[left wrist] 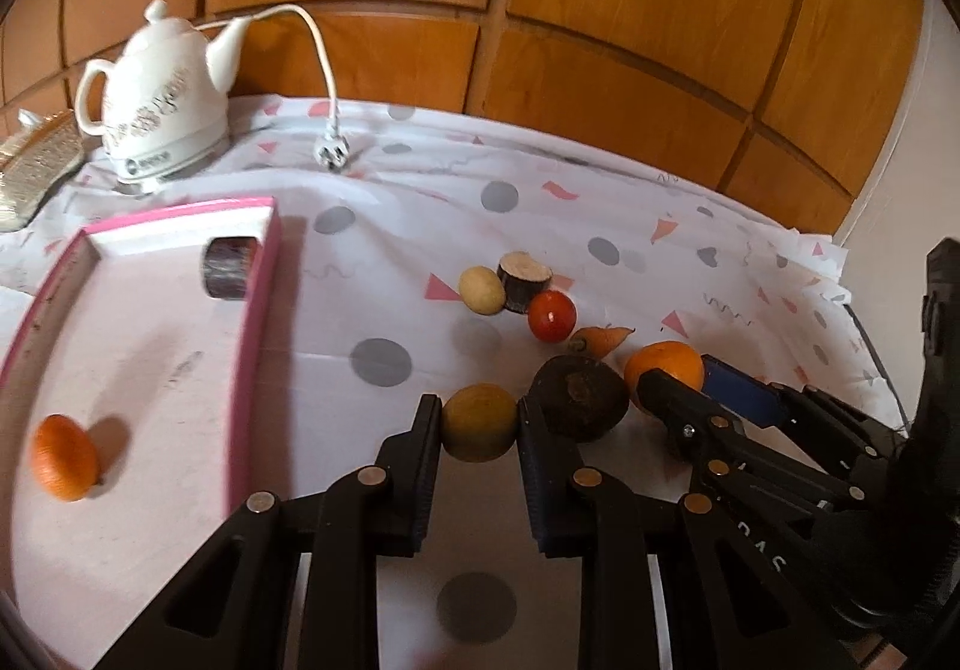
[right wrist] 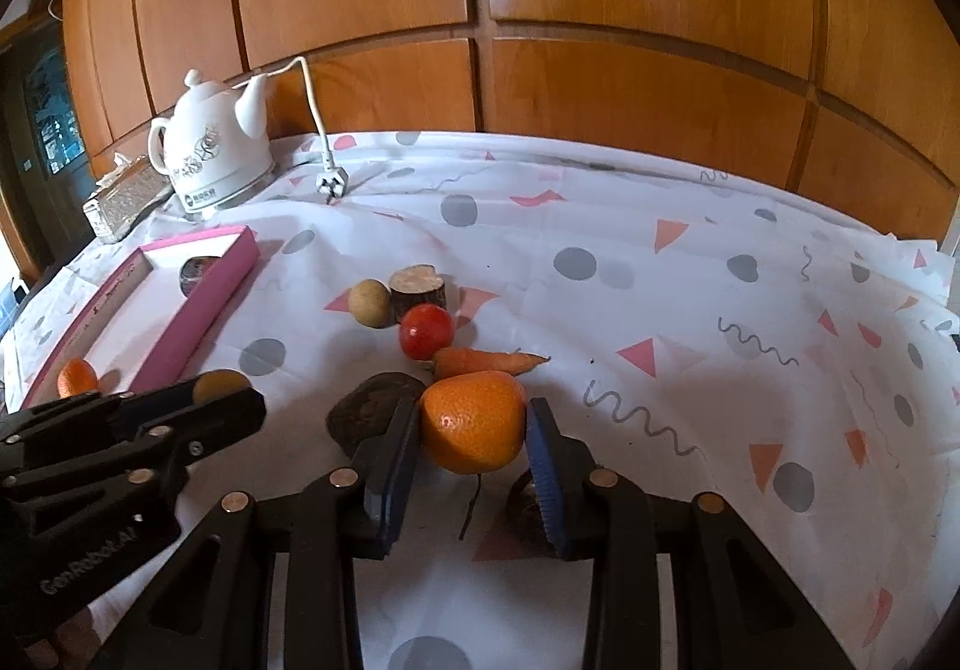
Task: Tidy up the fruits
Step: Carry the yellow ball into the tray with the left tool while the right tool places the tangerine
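My left gripper (left wrist: 480, 424) is shut on a yellow-green round fruit (left wrist: 480, 421), just right of the pink tray (left wrist: 258, 304). The tray holds a small orange (left wrist: 65, 457) and a dark cut piece (left wrist: 227, 268). My right gripper (right wrist: 474, 430) is shut on a large orange (right wrist: 473, 424), which also shows in the left wrist view (left wrist: 663, 370). On the cloth lie a dark brown round piece (left wrist: 579, 397), a carrot (right wrist: 486, 361), a red tomato (right wrist: 426, 331), a cut log-like piece (right wrist: 418, 286) and a tan fruit (right wrist: 370, 302).
A white kettle (right wrist: 213, 147) with its cord and plug (right wrist: 330, 185) stands at the back left, beside a tissue box (right wrist: 123, 199). Wooden panels (right wrist: 540, 39) rise behind the table. A patterned cloth (right wrist: 690, 310) covers the table.
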